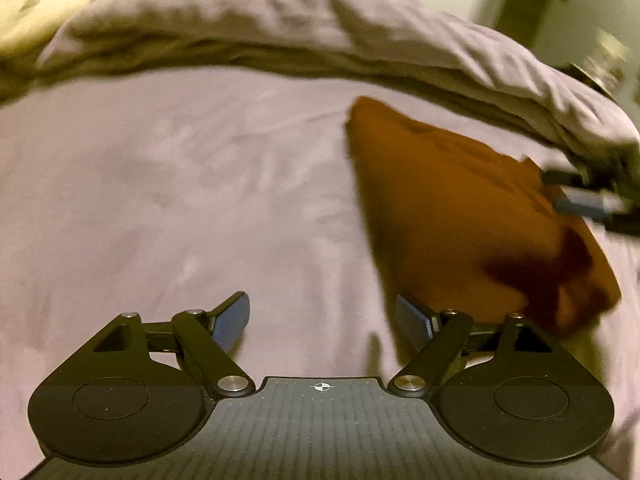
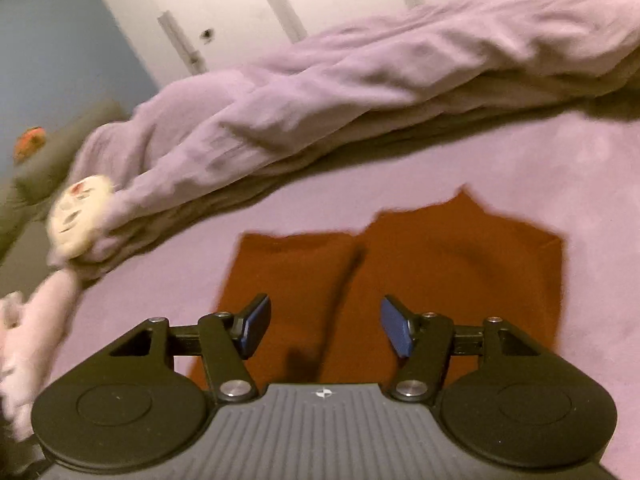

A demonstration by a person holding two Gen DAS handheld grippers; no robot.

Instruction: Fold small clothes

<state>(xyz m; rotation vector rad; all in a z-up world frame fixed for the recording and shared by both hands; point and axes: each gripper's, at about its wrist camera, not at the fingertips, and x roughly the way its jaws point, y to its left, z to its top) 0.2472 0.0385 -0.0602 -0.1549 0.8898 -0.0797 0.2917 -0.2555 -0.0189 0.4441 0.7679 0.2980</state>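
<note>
A small rust-orange garment [image 2: 400, 276] lies flat on the lilac bed sheet [image 2: 560, 176]; it also shows in the left wrist view [image 1: 452, 208] at the right. My right gripper [image 2: 325, 330] is open and empty, hovering just above the garment's near edge. My left gripper [image 1: 323, 322] is open and empty over bare sheet [image 1: 180, 184], its right finger next to the garment's near corner. The right gripper's fingers [image 1: 580, 200] show at the far right of the left wrist view, over the garment's far side.
A bunched lilac duvet [image 2: 360, 80] runs along the far side of the bed. A pale plush toy [image 2: 76, 216] and pink cloth [image 2: 28, 332] lie at the left. White wardrobe doors [image 2: 280, 0] stand behind.
</note>
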